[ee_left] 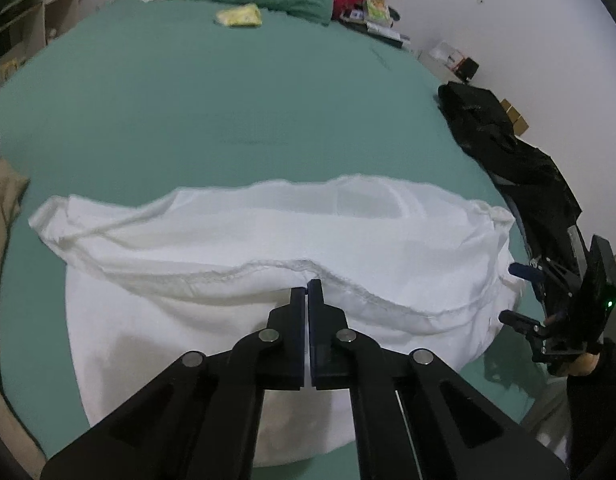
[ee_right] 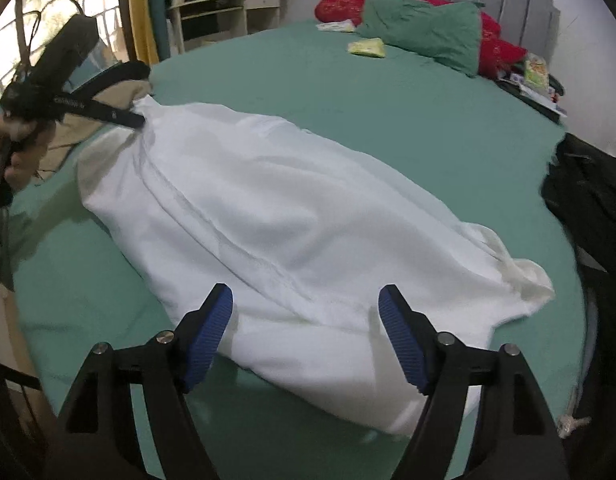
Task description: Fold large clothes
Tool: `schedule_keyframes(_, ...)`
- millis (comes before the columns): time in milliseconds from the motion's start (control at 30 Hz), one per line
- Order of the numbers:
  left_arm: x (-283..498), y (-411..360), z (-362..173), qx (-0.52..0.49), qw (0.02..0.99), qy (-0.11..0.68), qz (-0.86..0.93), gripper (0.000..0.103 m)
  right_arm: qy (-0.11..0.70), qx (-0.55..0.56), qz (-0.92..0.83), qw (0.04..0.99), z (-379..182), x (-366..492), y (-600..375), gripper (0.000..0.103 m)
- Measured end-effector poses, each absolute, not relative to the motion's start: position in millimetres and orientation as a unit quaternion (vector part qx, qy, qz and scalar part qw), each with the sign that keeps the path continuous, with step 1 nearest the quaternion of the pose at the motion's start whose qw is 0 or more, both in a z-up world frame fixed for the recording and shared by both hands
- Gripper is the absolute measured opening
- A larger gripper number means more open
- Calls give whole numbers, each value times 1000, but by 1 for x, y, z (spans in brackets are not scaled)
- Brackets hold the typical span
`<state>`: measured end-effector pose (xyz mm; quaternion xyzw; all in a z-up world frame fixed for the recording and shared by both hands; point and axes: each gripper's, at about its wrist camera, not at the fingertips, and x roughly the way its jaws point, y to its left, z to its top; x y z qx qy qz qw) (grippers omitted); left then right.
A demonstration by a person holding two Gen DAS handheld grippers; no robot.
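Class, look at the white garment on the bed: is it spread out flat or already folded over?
Folded over, loosely. On the white garment a stitched hem runs across its middle over another layer, and it lies as a long, rumpled bundle on the green sheet.

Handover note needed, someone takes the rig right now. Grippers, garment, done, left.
Left gripper: shut, pinching the white garment at one end.
Right gripper: open, holding nothing, fingers either side of the garment's near edge.
Garment: bunched lengthwise on the green bed, a stitched hem showing by the left fingertips.
Done: no neat fold visible yet.
Left: probably regrip with the right, spread the cloth flat, then fold.
Nearby: black clothing at the bed edge, likely still unfolded.
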<state>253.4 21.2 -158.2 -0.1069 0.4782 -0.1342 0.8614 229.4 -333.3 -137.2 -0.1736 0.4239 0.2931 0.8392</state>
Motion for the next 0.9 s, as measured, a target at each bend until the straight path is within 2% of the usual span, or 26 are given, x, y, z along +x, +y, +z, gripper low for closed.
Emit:
schedule_keyframes(100, 253, 19, -148, -94, 870, 466, -132, 1, 412, -220, 277, 839, -144, 228, -333, 76)
schedule_keyframes(300, 257, 19, -131, -78, 882, 447, -127, 1, 422, -228, 272, 834, -152, 240, -323, 74)
schedule_keyframes(367, 261, 20, -128, -78, 884, 444, -127, 1, 419, -225, 271, 837, -152, 243, -321, 63)
schedule_keyframes(433, 263, 23, -123, -76, 887, 438, -125, 1, 413, -223, 268, 842, -150, 246, -320, 35)
schedule_keyframes(533, 267, 25, -119, -75, 890, 432, -124, 1, 402, -183, 264, 857, -143, 247, -326, 9)
schedule_keyframes(567, 269, 24, -118, -74, 892, 430, -122, 1, 397, -180, 260, 862, -140, 248, -328, 4)
schedule_keyframes(600, 271, 25, -118, -74, 892, 428, -122, 1, 388, -179, 255, 868, -138, 250, -330, 1)
schedule_keyframes(900, 308, 36, -121, -72, 899, 417, -113, 1, 351, -132, 256, 891, -104, 327, -330, 1)
